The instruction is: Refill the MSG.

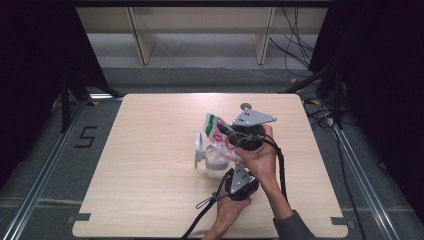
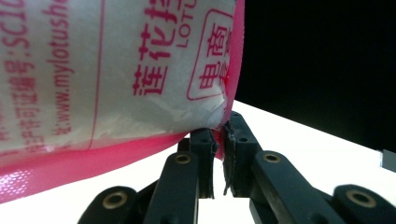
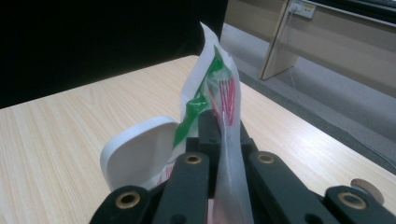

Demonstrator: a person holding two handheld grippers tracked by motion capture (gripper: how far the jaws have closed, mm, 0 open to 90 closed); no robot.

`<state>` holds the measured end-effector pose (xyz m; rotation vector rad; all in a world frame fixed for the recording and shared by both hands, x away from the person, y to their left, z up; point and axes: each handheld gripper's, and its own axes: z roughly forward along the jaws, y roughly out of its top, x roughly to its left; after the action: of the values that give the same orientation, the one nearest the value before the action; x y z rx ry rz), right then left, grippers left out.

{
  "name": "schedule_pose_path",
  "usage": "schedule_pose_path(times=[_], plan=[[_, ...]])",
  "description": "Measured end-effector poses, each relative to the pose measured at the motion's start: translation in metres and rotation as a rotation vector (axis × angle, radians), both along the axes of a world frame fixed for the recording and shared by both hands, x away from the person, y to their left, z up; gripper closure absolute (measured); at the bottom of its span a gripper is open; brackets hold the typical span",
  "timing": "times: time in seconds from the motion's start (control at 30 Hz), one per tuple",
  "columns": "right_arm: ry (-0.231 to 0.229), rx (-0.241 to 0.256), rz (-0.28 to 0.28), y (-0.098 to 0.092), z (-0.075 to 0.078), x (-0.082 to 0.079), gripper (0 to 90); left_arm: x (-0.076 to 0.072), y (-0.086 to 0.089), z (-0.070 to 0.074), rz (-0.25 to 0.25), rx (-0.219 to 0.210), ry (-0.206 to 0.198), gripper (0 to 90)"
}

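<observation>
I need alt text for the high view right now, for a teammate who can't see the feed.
Two hand-held grippers hold a white, pink and green printed bag tilted over an open white jar with its flip lid up, near the middle of a light wooden table. The right hand-held gripper clamps the bag's upper part; the left hand-held gripper is lower, beside the jar.

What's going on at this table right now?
A person holds a gripper in each hand over a wooden table. Both grippers are clamped on the same white plastic bag with pink and green print: the left gripper pinches its pink sealed edge, and the right gripper grips another edge. The bag is held tilted just above a white container whose hinged lid stands open. It looks like the bag is being emptied into it, though no contents can be seen falling.
</observation>
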<state>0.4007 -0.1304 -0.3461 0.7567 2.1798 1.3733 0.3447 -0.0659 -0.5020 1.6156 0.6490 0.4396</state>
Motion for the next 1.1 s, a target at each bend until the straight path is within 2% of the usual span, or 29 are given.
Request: schedule_pose_path(times=[0.17,0.2,0.3,0.33,0.43,0.5,0.53,0.6,0.67,0.7,0.83,0.87,0.9,0.93,1.07,1.1], plan=[[-0.008,-0.010,0.005,-0.001,0.001,0.000,89.0,0.000,0.001,0.000,0.002,0.000,-0.003,82.9],[-0.034,-0.011,-0.001,0.000,0.000,0.001,89.0,0.001,0.001,0.000,0.001,0.000,-0.003,82.8],[-0.011,0.000,0.014,0.002,0.001,0.000,89.0,0.001,0.001,0.001,0.004,0.000,-0.006,82.8],[-0.003,-0.014,0.011,0.002,0.001,-0.001,89.0,0.001,0.001,0.000,-0.003,-0.004,-0.004,82.9],[-0.021,-0.009,0.004,0.004,0.000,-0.001,89.0,0.001,0.001,0.000,0.001,-0.006,-0.002,82.9],[-0.007,-0.020,0.013,0.005,0.000,-0.002,88.9,0.001,0.002,0.000,0.007,-0.006,-0.003,82.8],[-0.023,-0.030,0.024,0.005,0.001,-0.001,88.9,0.001,0.002,0.000,0.008,-0.006,-0.004,82.9],[-0.027,-0.031,0.025,0.005,0.001,-0.001,88.9,0.001,0.002,0.000,0.001,-0.004,-0.004,82.8],[-0.007,-0.022,0.020,0.005,0.000,-0.002,88.9,0.001,0.002,0.000,0.007,-0.006,-0.004,82.9],[-0.022,-0.021,0.016,0.006,0.000,-0.001,88.9,0.001,0.002,0.000,0.007,-0.006,-0.003,82.8],[-0.035,-0.027,0.015,0.006,0.000,-0.001,88.8,0.001,0.002,0.000,0.011,-0.010,-0.001,82.9],[-0.029,-0.024,0.014,0.007,0.000,-0.001,88.8,0.001,0.002,0.000,0.010,-0.013,0.000,82.8],[-0.004,-0.012,0.007,0.008,-0.001,-0.003,88.8,0.001,0.002,0.001,0.009,-0.012,0.002,82.8],[-0.020,-0.034,0.019,0.008,0.000,-0.002,88.8,0.001,0.002,0.000,0.009,-0.012,0.000,82.8],[-0.013,-0.032,0.024,0.009,-0.001,-0.001,88.6,0.002,0.003,0.000,0.008,-0.009,0.000,82.8],[-0.005,-0.029,0.027,0.010,-0.001,-0.001,88.6,0.001,-0.002,0.000,0.010,-0.085,0.013,82.9]])
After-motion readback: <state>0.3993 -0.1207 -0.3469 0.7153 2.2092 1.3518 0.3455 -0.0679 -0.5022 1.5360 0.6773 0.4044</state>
